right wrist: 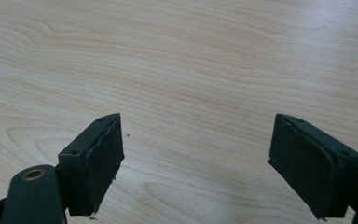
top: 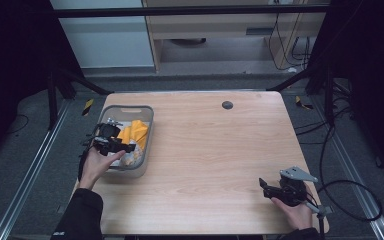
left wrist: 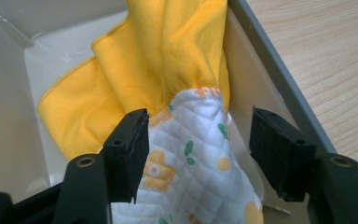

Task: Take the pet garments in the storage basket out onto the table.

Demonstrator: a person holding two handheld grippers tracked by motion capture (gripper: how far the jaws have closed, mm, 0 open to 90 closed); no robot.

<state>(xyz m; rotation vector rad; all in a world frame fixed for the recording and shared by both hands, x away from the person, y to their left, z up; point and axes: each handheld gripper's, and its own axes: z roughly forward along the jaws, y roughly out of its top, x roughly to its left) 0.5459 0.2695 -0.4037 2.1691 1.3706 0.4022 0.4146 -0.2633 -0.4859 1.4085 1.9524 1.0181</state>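
Left gripper (top: pixel 111 144) in grey bin (top: pixel 149 131), mid-left of frame.
Jaws part-open around quilted cloth (left wrist: pixel 200 158), right pad clear; right gripper (top: pixel 275 191) lower right, level over table (top: pixel 210 150), jaws wide, empty.

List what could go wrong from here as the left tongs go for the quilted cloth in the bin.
1. The left tongs straddle the white quilted cloth without pinching it yet; only one pad seems to touch it, so a close could catch a thin fold that slips.
2. The yellow cloth lies bunched against it and may be dragged out too.
3. The grey bin is close beside one pad; a snagged cloth could pull or tip it while the right tongs rest far away.
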